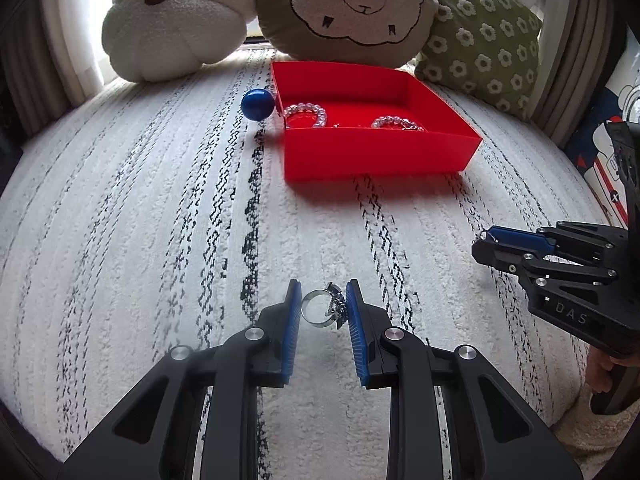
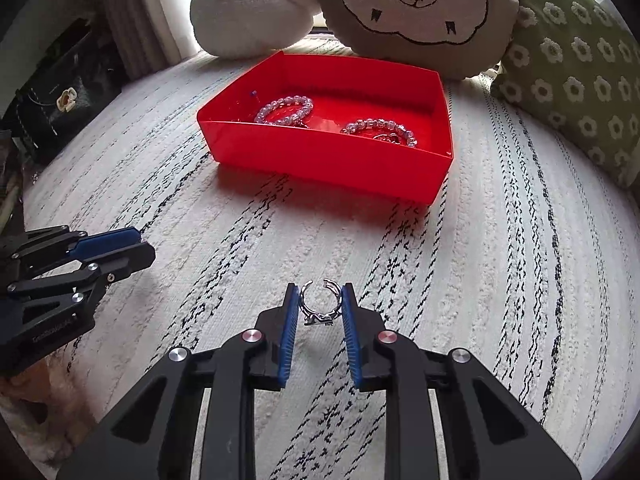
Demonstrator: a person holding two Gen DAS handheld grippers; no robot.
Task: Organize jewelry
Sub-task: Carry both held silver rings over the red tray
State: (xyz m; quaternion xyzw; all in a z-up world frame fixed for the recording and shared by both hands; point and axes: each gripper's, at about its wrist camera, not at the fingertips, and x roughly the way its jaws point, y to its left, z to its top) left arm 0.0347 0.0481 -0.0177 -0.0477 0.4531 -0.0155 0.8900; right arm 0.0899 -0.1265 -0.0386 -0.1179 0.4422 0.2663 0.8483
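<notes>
The left claw [image 1: 323, 307] grips a silver ring with a dark ornament [image 1: 325, 306] between its blue pads, and the right claw [image 2: 320, 305] grips an open-band silver ring [image 2: 321, 301] in the same way. Both are held above the white patterned rug [image 1: 160, 220], near the red box [image 2: 332, 160] that already holds two clear beaded bracelets [image 2: 286, 110].

I think the main risk is that a ring slips or twists out, because each one is pinched only at the pad tips and metal is smooth. If it falls, it can sink in the fluffy rug and be hard to pick again. The box has thin walls and may slide if a claw pushes its rim.

On the right claw's body the letters "DAS" [image 1: 570, 314] are readable; the small text on the other one is too blurred to read
</notes>
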